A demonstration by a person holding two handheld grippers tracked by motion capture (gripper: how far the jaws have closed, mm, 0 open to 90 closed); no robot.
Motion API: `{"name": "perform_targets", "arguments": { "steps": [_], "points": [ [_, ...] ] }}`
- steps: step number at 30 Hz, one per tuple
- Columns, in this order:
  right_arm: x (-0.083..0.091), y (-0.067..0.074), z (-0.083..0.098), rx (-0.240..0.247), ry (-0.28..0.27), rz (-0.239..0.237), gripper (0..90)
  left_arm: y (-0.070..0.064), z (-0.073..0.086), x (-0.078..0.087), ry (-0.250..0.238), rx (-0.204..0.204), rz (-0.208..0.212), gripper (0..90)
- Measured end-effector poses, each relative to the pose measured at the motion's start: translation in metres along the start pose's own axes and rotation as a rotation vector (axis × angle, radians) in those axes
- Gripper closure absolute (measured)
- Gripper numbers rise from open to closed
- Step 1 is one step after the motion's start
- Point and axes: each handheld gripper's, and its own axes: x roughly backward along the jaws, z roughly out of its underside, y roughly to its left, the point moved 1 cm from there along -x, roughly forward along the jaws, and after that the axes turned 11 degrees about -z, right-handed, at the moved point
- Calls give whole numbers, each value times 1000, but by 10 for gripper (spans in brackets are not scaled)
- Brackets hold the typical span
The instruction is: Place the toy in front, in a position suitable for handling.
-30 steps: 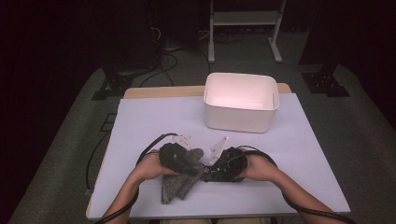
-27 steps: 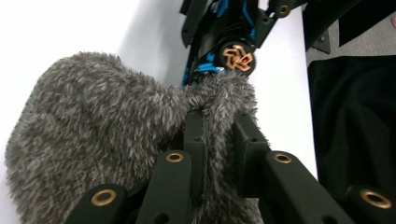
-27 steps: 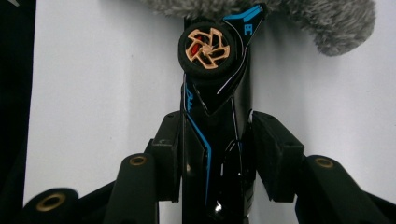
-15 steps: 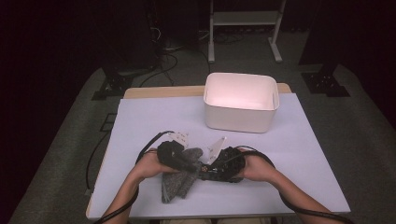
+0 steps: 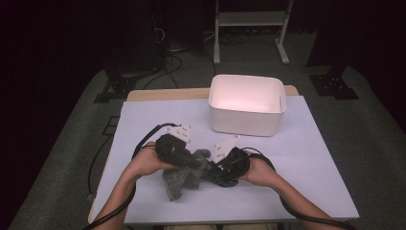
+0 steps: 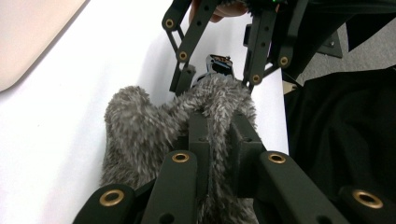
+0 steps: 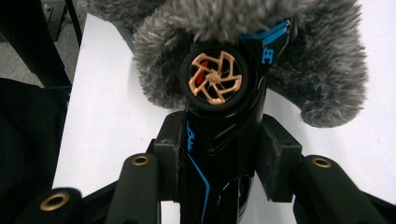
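A grey furry cloth (image 5: 178, 183) lies bunched on the white table (image 5: 297, 158), near its front edge. My left gripper (image 6: 218, 127) is shut on a fold of this cloth (image 6: 135, 122) and holds that part slightly off the table. In the high view the left gripper (image 5: 197, 164) comes in from the left. My right gripper (image 7: 219, 156) is shut on a black toy car (image 7: 220, 122) with blue stripes and a copper wheel (image 7: 215, 77). The car's far end pokes into the cloth (image 7: 322, 65). The right gripper (image 5: 213, 171) faces the left one, their tips nearly touching.
A white tub (image 5: 247, 103) stands open at the back of the table, right of centre. Cables trail from both grippers over the front edge. Dark floor and a metal stand's legs (image 5: 249, 28) lie beyond the table.
My left gripper has risen a little, drawing the pinched fold of cloth up with it. The right gripper has kept still with the car.
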Motion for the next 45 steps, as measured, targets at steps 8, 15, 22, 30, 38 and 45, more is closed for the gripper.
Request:
{"name": "perform_targets", "arguments": {
  "steps": [8,15,22,30,38,45],
  "points": [
    [16,3,24,-42,-89,19,562,10,18,-13,9,76,25,816],
    [16,1,22,-50,-136,13,563,9,8,-5,8,47,4,816],
    [18,-1,10,-25,-205,2,562,5,5,16,-11,31,-18,815],
    [8,2,22,-38,-176,1,562,3,5,1,-3,27,22,814],
    [28,7,35,-68,-157,30,553,4,8,-11,31,33,30,810],
    [41,18,39,-44,-121,62,558,0,-5,-26,32,2,56,811]
  ]
}}
